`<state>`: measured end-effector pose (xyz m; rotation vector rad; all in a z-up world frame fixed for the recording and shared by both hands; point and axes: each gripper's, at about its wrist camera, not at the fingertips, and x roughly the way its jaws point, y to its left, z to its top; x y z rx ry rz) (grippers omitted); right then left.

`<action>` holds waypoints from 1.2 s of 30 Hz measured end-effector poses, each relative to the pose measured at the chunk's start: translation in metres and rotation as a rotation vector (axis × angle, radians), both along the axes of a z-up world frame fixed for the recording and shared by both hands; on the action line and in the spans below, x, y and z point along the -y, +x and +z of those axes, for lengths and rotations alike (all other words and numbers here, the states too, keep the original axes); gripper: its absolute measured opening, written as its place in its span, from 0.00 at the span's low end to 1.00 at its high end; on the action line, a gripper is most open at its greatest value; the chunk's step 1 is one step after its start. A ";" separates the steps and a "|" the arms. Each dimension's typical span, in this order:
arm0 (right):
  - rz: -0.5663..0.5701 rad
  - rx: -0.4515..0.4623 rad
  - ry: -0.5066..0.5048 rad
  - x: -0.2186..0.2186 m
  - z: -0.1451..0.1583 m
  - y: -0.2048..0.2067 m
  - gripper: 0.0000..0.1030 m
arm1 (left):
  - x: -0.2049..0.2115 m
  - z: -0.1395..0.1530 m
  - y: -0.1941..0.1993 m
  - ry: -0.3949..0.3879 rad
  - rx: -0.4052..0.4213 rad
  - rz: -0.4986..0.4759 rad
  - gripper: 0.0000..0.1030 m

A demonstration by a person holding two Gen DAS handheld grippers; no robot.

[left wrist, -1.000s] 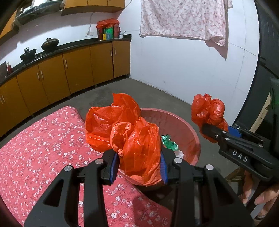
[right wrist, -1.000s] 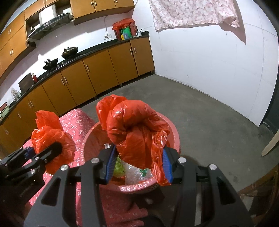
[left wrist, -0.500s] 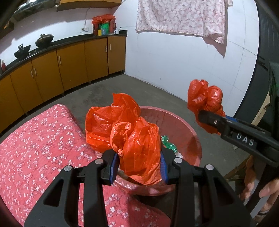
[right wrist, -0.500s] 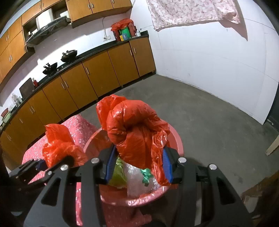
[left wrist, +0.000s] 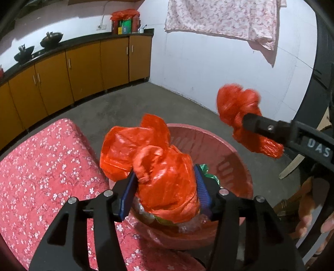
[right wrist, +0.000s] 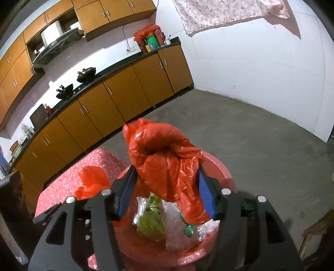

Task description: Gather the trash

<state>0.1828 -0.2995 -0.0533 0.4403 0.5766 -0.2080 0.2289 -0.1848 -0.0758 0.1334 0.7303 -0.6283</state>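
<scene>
Far left, left wrist view: the red cloth with small white flowers covers a raised surface; what lies under it is hidden.

The round pink plastic basin sits at that cloth's right edge, over the grey concrete floor. A red-orange plastic bag lines it.

Your left gripper has its jaws closed on a bunched handle of that red-orange plastic bag. The blue pads press the plastic from both sides. The bunch stands above the basin's near left rim.

In the right wrist view, your right gripper has its jaws clamped on the other bunched handle of the bag, blue pads tight against it. This handle is raised above the basin.

Below it, inside the bag: crumpled clear plastic film, a yellow-green wrapper, and a small green foil scrap.

In the left wrist view the right-hand bunch is blurred and sits well above the basin's right rim.

Background: orange-brown kitchen cabinets along the wall, and a pale floral cloth hanging high on the white wall.
</scene>
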 end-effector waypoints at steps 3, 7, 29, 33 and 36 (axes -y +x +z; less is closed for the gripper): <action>-0.008 -0.003 0.004 0.002 -0.003 -0.002 0.58 | -0.005 -0.004 0.005 -0.006 -0.026 0.021 0.53; -0.027 0.001 0.012 0.002 -0.002 -0.004 0.63 | -0.015 -0.004 0.006 -0.025 -0.048 0.057 0.58; -0.059 0.156 -0.415 -0.101 0.043 -0.146 0.96 | -0.153 0.067 -0.153 -0.002 0.368 0.441 0.98; -0.014 0.139 -0.419 -0.118 0.043 -0.167 0.96 | -0.162 0.067 -0.184 0.028 0.410 0.468 0.98; 0.009 0.136 -0.423 -0.129 0.044 -0.179 0.96 | -0.165 0.067 -0.199 0.038 0.414 0.464 0.98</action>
